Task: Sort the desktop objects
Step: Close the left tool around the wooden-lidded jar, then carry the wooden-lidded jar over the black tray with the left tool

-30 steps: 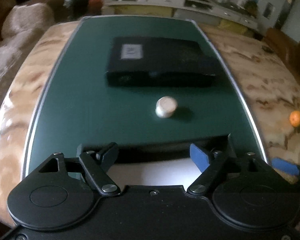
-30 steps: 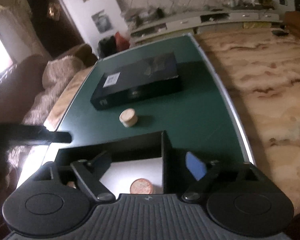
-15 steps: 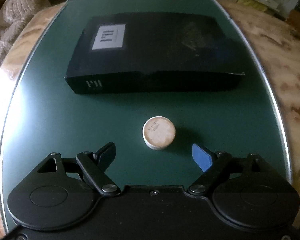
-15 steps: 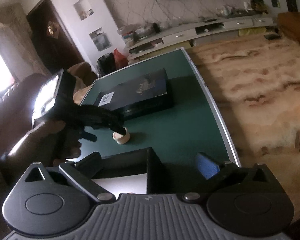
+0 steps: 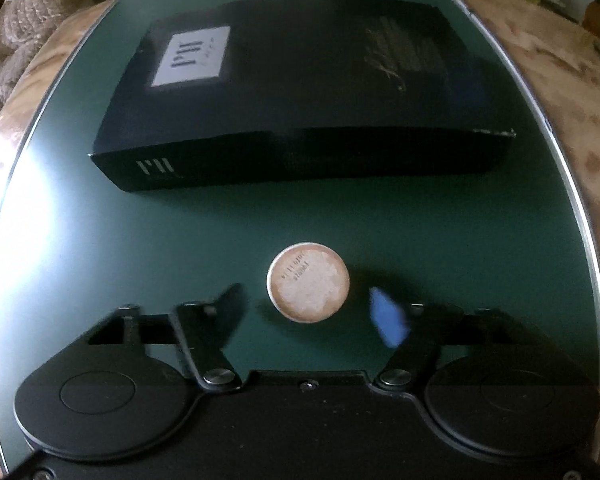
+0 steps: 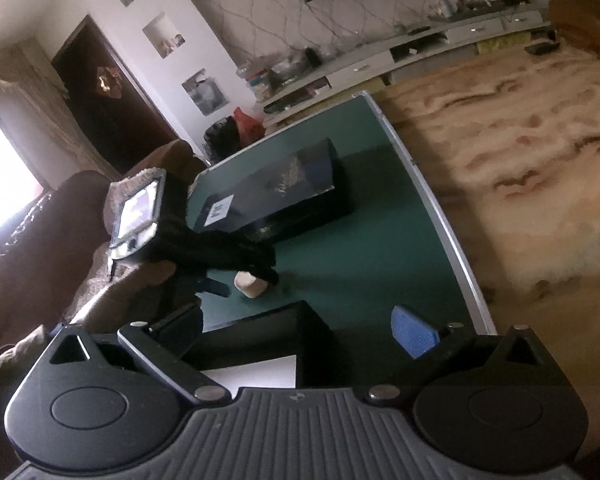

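The puck (image 5: 308, 282) sits on the mat (image 5: 100, 240) between the closing fingers of the left tongs (image 5: 310, 312), not yet pinched, so an off-centre squeeze could flick it toward the box (image 5: 300, 120), while the right tongs (image 6: 300, 330) gape empty.

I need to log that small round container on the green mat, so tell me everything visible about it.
The small round container is a short, pale cylinder with a worn, tan-edged top bearing faint print. It stands flat on the green mat, in front of the black box. The left gripper straddles it, jaws closing, fingers not yet touching.
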Tool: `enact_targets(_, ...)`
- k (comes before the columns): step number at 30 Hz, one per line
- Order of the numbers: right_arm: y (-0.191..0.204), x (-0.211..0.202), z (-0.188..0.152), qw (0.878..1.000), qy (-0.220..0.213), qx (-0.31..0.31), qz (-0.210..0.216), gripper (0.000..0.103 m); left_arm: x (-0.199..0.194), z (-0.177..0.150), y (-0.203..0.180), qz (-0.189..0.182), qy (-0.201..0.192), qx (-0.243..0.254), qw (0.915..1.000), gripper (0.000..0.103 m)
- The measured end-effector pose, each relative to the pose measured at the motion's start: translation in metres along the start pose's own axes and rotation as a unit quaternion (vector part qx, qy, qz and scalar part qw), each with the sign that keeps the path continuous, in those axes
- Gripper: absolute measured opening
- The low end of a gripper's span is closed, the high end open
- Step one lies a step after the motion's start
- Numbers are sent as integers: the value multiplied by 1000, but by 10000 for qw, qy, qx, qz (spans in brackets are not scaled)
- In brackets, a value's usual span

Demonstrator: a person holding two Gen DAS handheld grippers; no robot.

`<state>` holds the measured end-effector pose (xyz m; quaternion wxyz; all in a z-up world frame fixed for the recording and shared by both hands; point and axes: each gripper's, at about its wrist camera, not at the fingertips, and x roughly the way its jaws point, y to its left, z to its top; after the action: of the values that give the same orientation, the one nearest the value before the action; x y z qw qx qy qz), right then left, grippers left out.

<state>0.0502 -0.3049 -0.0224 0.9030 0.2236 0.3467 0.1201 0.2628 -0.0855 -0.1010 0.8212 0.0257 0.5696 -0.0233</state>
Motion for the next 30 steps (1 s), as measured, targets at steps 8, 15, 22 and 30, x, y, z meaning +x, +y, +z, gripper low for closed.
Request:
enact_targets(8,0,3,0,10000,52,36,42,103,-3,-1,2,-16,-106,-25,9999,41)
enact_targets(15,-1,6,-3,9999,100,45,64,103,-4,-4,5,8,-191,-14,9998,40)
enact_targets(22,5,7,-5,9999,106,12,86,103,-14,-6,11,-35,-270,-94,9996,40)
enact_targets(30,16,0,-6,9999,28,-33,109,103,-63,-17,20,-138,-528,-119,9984,40)
